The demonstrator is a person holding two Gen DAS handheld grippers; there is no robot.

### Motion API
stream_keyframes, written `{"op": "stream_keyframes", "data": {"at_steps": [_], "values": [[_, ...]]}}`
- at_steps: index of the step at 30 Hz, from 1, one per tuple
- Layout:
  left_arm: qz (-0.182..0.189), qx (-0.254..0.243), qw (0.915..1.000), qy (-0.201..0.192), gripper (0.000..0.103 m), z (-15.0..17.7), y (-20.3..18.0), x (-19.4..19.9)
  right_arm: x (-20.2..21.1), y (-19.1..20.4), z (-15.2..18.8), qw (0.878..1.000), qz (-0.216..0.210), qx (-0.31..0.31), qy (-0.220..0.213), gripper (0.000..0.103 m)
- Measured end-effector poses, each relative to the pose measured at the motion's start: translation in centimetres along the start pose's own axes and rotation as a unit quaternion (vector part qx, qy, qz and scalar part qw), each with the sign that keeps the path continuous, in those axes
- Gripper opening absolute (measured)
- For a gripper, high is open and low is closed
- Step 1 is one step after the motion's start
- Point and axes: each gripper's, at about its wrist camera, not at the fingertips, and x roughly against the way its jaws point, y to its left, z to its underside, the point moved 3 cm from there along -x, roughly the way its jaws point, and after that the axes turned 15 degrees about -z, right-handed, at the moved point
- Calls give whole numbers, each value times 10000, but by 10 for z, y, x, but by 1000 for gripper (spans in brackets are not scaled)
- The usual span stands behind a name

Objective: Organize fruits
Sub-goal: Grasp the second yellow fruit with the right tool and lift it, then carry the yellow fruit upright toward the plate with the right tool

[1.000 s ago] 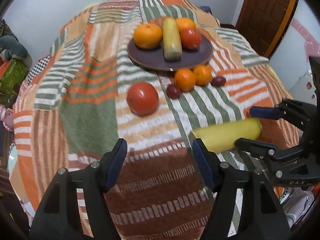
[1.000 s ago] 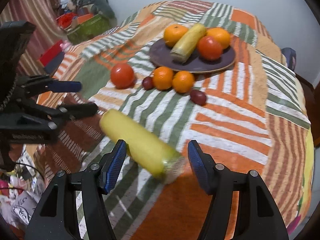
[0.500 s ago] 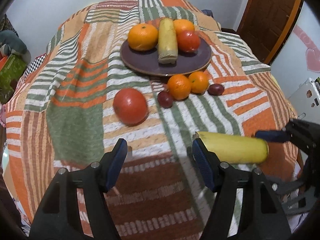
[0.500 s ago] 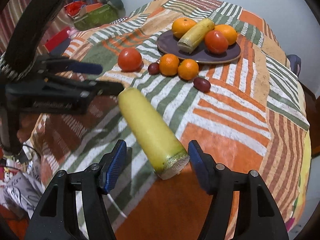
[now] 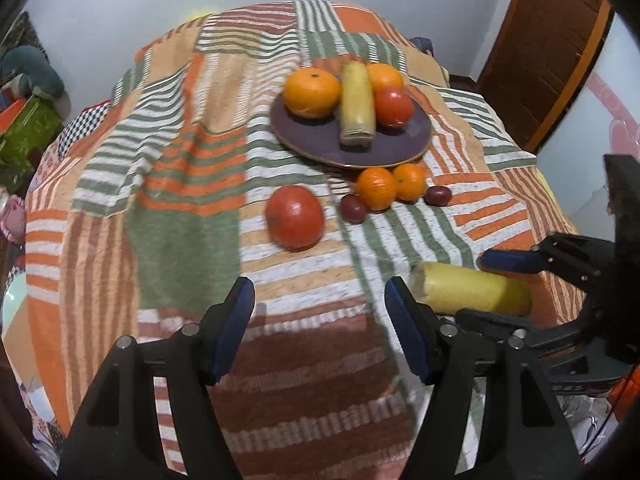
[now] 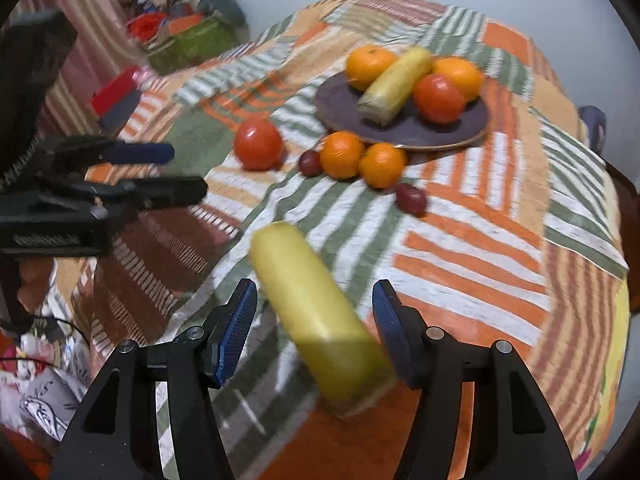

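Striped quilt (image 6: 460,248) underfoot. Yellow corn (image 6: 320,312) lies between the pads of my right gripper (image 6: 312,312), jaws closing but not yet pressing. My left gripper (image 5: 318,312) hangs half-open, empty.

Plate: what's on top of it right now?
On the plate: two oranges, a yellow cob lying between them, and a tomato. The far orange is partly hidden behind the cob and tomato; anything behind them cannot be seen.
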Motion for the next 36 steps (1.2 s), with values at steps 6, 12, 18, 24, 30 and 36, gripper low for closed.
{"op": "stream_keyframes", "data": {"at_steps": [6,12,18,24,30,36], "values": [[-49,148,9998,113,67,7,15,-6,-16,1,-2,9999,91,53,134,59],[53,232,9996,142,67,4,13,-10,-11,-3,-1,10000,24,-2,93,48],[76,144,9998,65,67,-2,7,-8,7,-17,2,9993,-159,-299,-126,39],[27,113,9999,-2,67,-14,8,-14,23,-32,-4,9987,109,-368,-344,38],[69,148,9999,46,67,-31,8,-30,33,-47,-22,9964,235,-468,-670,37],[53,72,9999,69,60,-44,6,-51,36,-56,-43,9957,359,-337,-783,37]]}}
